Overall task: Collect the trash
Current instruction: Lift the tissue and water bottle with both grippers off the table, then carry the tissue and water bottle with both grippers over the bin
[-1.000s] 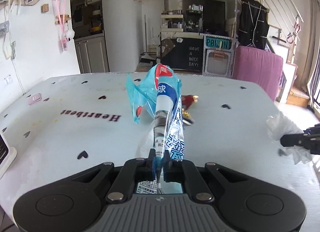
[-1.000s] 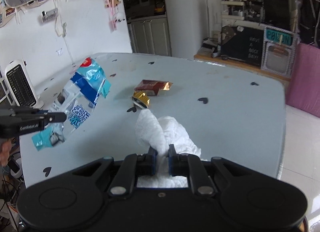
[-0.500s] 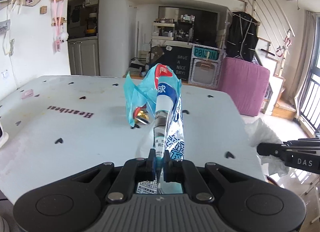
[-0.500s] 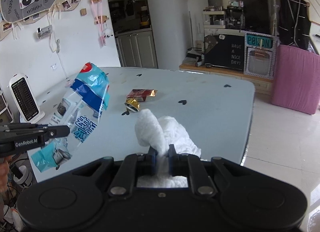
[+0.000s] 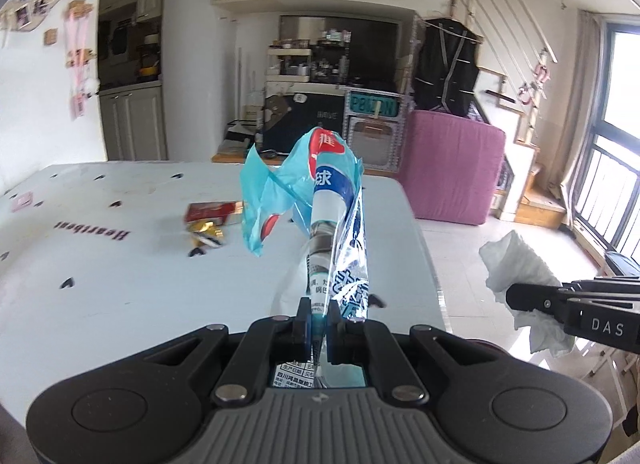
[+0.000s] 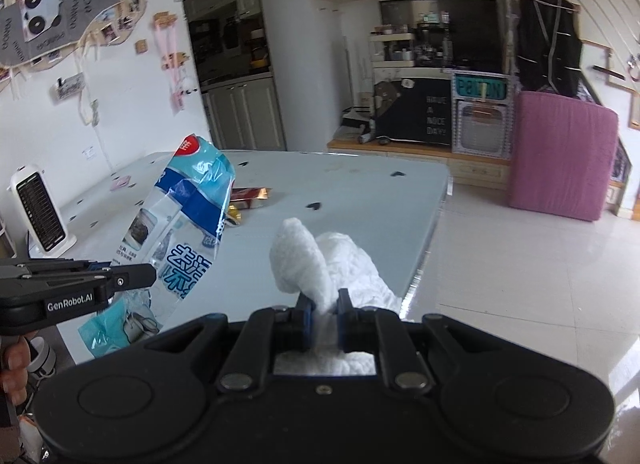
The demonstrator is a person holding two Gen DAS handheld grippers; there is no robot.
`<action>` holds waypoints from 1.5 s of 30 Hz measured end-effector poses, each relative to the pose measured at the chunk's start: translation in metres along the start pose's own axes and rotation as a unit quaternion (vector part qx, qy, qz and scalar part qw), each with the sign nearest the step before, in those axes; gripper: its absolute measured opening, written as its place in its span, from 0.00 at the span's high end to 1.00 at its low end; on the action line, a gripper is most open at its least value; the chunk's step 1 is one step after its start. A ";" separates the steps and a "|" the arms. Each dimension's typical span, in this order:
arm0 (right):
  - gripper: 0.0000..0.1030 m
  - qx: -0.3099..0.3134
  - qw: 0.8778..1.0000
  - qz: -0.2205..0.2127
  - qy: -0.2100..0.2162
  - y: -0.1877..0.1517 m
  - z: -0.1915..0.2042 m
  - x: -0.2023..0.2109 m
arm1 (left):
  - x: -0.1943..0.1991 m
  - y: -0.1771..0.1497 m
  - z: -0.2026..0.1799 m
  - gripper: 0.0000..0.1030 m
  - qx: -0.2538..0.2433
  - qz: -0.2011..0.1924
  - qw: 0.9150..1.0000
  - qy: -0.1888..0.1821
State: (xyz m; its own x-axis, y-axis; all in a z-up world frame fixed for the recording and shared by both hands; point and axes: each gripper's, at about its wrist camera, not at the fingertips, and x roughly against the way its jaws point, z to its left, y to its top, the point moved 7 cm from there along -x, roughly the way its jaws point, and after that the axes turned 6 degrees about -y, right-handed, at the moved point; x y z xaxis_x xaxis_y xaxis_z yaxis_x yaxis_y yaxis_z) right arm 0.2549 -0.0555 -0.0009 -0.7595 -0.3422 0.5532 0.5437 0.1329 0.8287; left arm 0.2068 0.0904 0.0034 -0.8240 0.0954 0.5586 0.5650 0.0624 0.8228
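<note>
Left wrist view: left gripper (image 5: pixel 319 331) pinches a crinkled blue-and-clear plastic wrapper (image 5: pixel 320 224); right gripper (image 6: pixel 323 314) clamps crumpled white tissue (image 6: pixel 316 264).

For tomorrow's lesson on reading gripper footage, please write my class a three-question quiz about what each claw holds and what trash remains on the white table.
1. True or false: the left claw is shut on a crumpled blue and clear plastic bag.
2. What does the right claw grip? A) crumpled white paper tissue B) a glass bottle C) nothing
3. Fill in: the red wrapper and the crumpled gold foil lie on the white ____.

Key: 1 true; 2 A; 3 table.
</note>
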 end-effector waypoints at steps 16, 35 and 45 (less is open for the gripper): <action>0.88 -0.080 0.994 -0.014 -0.068 -0.030 -0.124 0.043 | -0.047 -0.008 -0.129 0.94 -0.056 0.024 0.995 -0.084; 0.88 -0.185 0.975 0.029 -0.116 -0.108 -0.252 0.032 | -0.166 -0.078 -0.236 0.94 -0.095 0.150 0.974 -0.144; 0.88 -0.219 0.965 0.074 -0.122 -0.149 -0.294 -0.002 | -0.271 -0.150 -0.267 0.93 -0.142 0.303 0.926 -0.176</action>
State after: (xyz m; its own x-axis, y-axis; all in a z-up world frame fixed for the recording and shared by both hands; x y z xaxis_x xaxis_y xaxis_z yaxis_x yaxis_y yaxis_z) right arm 0.2804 -0.3480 -0.1502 -0.6940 -0.1132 0.7110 0.7113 -0.2601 0.6530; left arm 0.3341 -0.2097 -0.2432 -0.2670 0.3477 0.8988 0.8430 -0.3676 0.3927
